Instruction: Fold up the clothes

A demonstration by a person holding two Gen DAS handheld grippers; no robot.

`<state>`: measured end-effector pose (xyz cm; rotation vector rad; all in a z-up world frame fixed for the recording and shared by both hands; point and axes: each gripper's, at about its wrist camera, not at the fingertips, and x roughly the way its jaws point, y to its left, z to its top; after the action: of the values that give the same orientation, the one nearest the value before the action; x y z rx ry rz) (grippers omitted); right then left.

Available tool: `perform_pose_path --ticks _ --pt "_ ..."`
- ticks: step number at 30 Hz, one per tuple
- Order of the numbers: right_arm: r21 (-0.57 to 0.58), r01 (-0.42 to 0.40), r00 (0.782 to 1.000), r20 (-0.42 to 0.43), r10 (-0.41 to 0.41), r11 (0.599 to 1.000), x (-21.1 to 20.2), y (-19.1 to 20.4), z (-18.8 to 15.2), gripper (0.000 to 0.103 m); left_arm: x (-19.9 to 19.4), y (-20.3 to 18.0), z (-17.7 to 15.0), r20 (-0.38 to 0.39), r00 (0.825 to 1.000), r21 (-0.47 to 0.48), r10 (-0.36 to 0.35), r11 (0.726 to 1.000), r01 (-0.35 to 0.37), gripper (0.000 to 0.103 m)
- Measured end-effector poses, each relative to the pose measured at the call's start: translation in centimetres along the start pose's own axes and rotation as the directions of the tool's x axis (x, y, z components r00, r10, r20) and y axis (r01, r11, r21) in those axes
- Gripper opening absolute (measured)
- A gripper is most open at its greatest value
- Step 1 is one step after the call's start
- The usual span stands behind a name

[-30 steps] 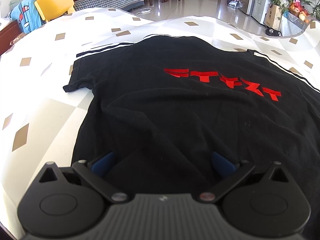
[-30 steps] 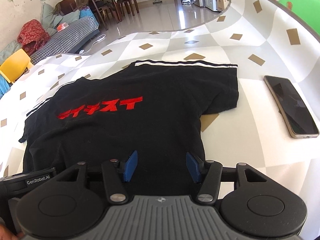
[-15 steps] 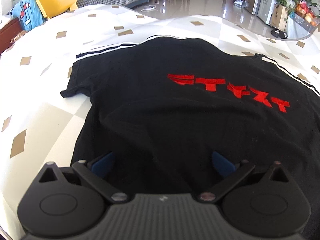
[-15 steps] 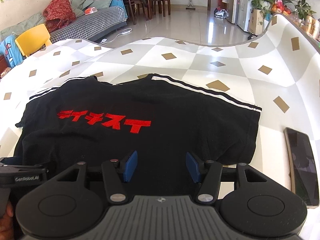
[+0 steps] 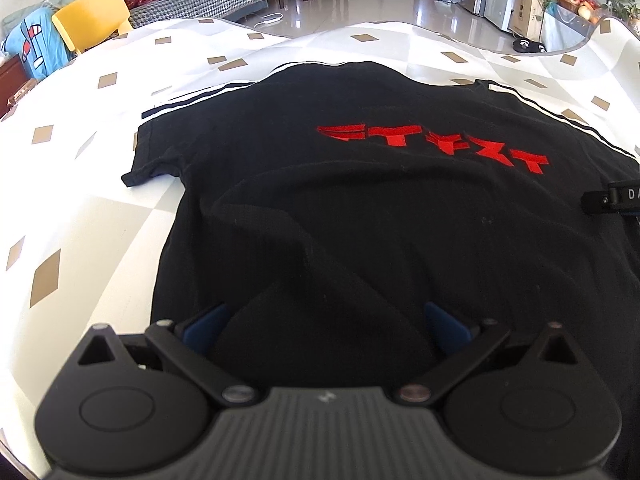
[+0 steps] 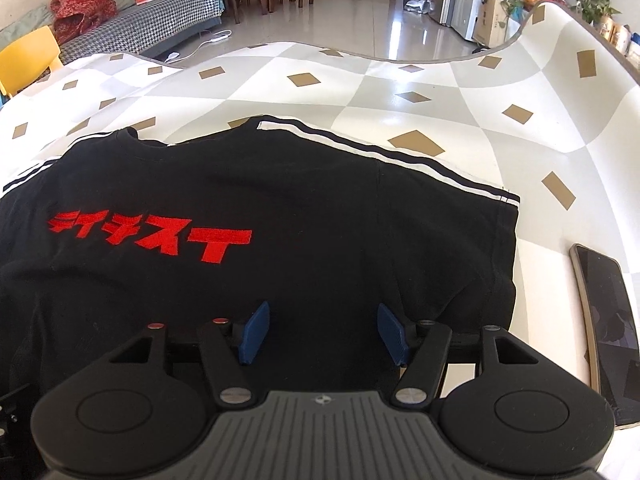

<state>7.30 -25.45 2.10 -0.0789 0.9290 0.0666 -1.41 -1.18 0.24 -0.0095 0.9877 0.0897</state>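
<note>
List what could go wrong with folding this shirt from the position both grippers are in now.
1. The phone lies on the table just beside the T-shirt's right sleeve; a swept sleeve could drag or cover it.
2. The fabric is rumpled ahead of the left gripper; folding may lock the creases in.
3. Both the left gripper and the right gripper are open over the lower part of the shirt, so a pinch may catch only one layer.
</note>
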Motion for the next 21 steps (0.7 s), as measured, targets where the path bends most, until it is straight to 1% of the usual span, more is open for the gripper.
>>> perform_pose_path --ticks 2,8,15,17,21 --pt "-0.011 0.007 1.000 0.004 -0.006 1.000 0.1 0.2 0.0 0.063 -0.1 0.0 -0.1 -0.004 1.000 0.002 -0.001 1.000 0.001 0.103" --pt "0.003 0.005 1.000 0.000 -0.005 1.000 0.6 -0.1 0.5 0.067 -0.5 0.1 -0.5 -0.025 1.000 -0.014 0.001 1.000 -0.002 0.103" --pt "0.010 0.003 1.000 -0.011 -0.003 1.000 1.0 -0.3 1.0 0.067 -0.9 0.0 -0.5 -0.059 0.998 -0.017 0.010 1.000 -0.011 0.103" --pt "0.008 0.005 1.000 -0.013 -0.005 1.000 1.0 -0.3 1.0 0.067 -1.0 -0.2 -0.3 -0.056 0.998 -0.012 0.026 1.000 -0.027 0.103" --pt "0.012 0.006 1.000 -0.018 -0.006 1.000 1.0 -0.3 1.0 0.067 -1.2 -0.6 0.2 -0.022 0.998 0.009 0.064 0.998 -0.064 0.103"
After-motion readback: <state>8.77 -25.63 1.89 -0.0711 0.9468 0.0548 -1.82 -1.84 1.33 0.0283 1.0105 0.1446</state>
